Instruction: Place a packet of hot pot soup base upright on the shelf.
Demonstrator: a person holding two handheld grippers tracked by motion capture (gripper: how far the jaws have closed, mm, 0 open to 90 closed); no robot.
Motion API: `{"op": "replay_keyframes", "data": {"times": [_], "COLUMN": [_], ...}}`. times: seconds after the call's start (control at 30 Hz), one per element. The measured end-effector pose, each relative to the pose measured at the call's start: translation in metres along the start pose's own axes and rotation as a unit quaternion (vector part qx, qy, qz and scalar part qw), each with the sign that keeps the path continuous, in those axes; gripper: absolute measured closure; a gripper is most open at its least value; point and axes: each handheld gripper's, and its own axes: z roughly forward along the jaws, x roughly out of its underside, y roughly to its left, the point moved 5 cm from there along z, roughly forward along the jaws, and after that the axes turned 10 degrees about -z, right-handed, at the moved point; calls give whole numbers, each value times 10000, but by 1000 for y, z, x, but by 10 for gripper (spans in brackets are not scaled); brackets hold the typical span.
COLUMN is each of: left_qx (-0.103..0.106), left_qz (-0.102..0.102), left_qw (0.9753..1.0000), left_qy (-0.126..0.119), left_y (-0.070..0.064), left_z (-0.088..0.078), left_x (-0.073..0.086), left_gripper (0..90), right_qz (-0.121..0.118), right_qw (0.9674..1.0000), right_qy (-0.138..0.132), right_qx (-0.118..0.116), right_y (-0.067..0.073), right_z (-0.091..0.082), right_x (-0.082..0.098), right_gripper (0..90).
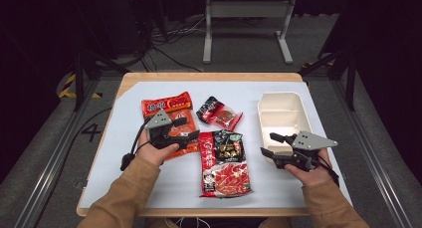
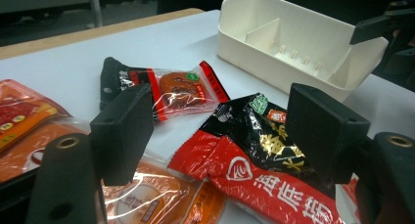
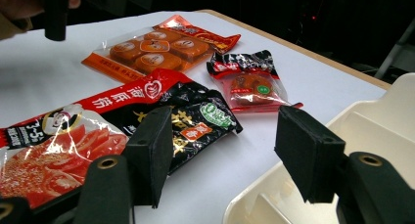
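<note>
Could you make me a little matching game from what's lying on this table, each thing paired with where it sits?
Things:
1. orange packet
2. small packet
3. big red and black packet
4. white tray

Places:
A. at the right of the table
B. in the middle, nearest the person
C. under the left tongs
D. between the orange packet and the tray

Pairs: 1-C, 2-D, 3-B, 4-A
</note>
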Motion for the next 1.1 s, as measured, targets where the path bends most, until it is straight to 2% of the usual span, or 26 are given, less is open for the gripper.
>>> {"op": "replay_keyframes", "data": {"times": [0.03, 0.07, 0.13, 0.33, 0.5, 0.57, 0.7, 0.8, 0.9, 1.1], "left_qx": [-37, 18, 53, 101, 129, 149, 220, 176, 143, 105], "left_qz": [95, 12, -18, -1, -45, -66, -154, -199, -152, -243], "left_qw": [9999, 10000, 10000, 9999, 9998, 9994, 9986, 9975, 9967, 9946], "left_qy": [79, 77, 81, 62, 162, 314, 456, 656, 780, 1006], "left_y": [2, 1, 1, 3, 6, 8, 11, 11, 11, 14], "left_z": [6, 10, 12, 25, 38, 45, 53, 55, 57, 63], "left_x": [0, 0, 0, -1, 2, 6, 12, 16, 19, 26], "left_gripper": [262, 263, 260, 231, 185, 189, 192, 194, 199, 205], "right_qz": [57, 82, 108, 184, 215, 225, 229, 200, 233, 250], "right_qw": [10000, 10000, 9999, 9998, 9998, 9997, 9997, 9998, 9997, 9997], "right_qy": [-13, -9, -20, -4, -32, -24, -27, -36, -19, -5], "right_qx": [-17, -15, -1, 37, 45, 40, 45, 29, -21, -53], "right_y": [1, 1, 2, 2, 2, 3, 4, 5, 6, 7], "right_z": [-1, -2, -4, -7, -8, -9, -9, -9, -8, -7], "right_x": [-1, -1, -1, 1, 2, 2, 2, 2, 4, 4], "right_gripper": [411, 413, 409, 395, 390, 390, 384, 381, 377, 377]}}
